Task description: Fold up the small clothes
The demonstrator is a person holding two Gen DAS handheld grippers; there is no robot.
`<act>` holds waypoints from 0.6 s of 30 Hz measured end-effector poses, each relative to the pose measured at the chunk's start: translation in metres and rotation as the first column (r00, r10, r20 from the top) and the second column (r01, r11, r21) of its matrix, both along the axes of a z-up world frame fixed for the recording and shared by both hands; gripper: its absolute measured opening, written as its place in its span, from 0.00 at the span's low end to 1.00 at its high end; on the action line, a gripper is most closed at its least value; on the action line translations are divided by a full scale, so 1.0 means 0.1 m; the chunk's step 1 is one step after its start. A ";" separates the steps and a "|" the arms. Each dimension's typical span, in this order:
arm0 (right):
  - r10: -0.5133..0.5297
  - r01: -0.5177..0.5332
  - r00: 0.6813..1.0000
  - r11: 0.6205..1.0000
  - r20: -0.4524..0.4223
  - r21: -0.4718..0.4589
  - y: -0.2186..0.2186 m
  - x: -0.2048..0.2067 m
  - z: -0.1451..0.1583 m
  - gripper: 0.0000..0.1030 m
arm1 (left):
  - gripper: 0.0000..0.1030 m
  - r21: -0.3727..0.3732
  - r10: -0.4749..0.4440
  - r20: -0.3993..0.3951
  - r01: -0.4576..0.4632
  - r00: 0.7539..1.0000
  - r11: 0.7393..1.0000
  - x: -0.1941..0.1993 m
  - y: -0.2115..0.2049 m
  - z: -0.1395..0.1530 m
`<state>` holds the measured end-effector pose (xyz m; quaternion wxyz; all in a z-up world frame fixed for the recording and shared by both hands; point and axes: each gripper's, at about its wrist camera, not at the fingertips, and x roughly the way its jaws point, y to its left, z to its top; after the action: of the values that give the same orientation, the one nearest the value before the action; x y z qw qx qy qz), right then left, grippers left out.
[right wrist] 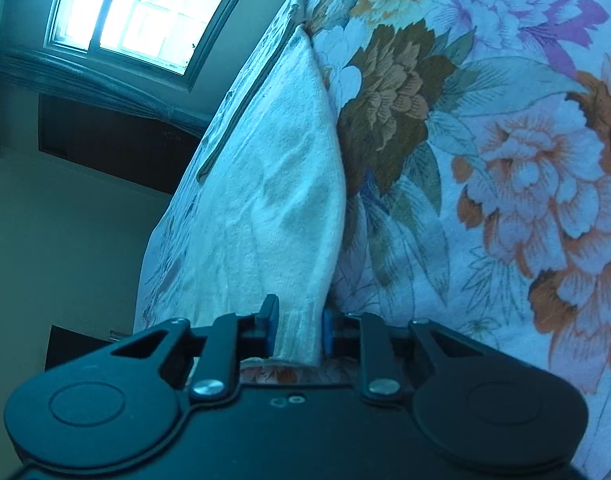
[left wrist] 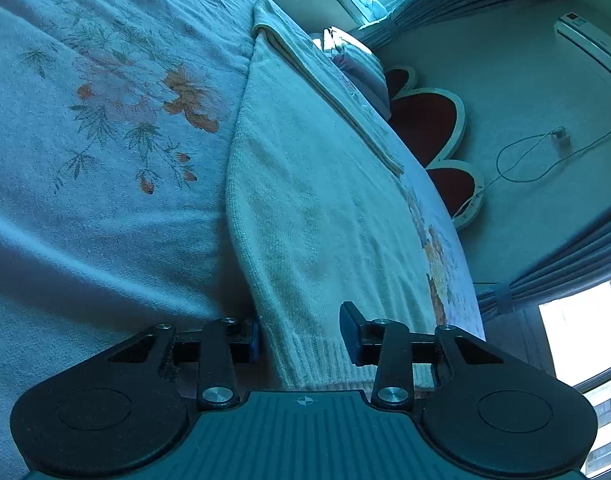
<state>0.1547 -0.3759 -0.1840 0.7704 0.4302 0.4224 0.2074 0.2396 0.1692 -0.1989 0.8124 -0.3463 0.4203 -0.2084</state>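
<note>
Covering most of both views is a floral bedspread [right wrist: 525, 160], printed with large orange, brown and purple blooms; a paler blanket [left wrist: 85, 140] with a faint orange flower motif fills the left of the left wrist view. White knit garment [left wrist: 325, 220] lies stretched along the bed edge, its ribbed hem nearest the camera. In the right wrist view the same white garment [right wrist: 273, 200] rises in a creased, peaked fold from its ribbed cuff. Behind: bright window [right wrist: 145, 12], curtains [left wrist: 545, 288], a red petal-shaped headboard [left wrist: 425, 120], a wall air conditioner [left wrist: 593, 44], a cable [left wrist: 517, 160] on the wall.

Left gripper [left wrist: 303, 336]: jaws partly apart, ribbed hem between them; left pad against the fabric edge, right pad resting over it — firm pinch cannot be told. Right gripper [right wrist: 299, 330]: blue pads [right wrist: 327, 332] pressed on either side of the ribbed cuff, clamping it.
</note>
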 end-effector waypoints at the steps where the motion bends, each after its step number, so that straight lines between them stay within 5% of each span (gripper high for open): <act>1: 0.000 0.000 1.000 1.000 0.002 0.004 0.02 0.00 0.00 0.21 | 0.24 0.007 0.005 -0.001 -0.005 1.000 1.000 0.00 0.00 -0.01; 4: -0.002 0.002 1.000 1.000 0.005 -0.004 0.08 0.02 0.00 0.15 | 0.09 0.029 0.041 -0.011 -0.041 0.999 0.999 -0.01 0.03 -0.04; 18: -0.017 0.019 0.999 0.997 0.041 -0.069 0.07 -0.01 0.13 0.07 | 0.04 0.261 0.055 0.095 -0.078 0.994 0.962 -0.10 -0.16 0.19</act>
<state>0.1538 -0.3689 -0.1708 0.7950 0.4028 0.4097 0.1945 0.2294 0.1534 -0.1801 0.8753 -0.2396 0.3968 -0.1380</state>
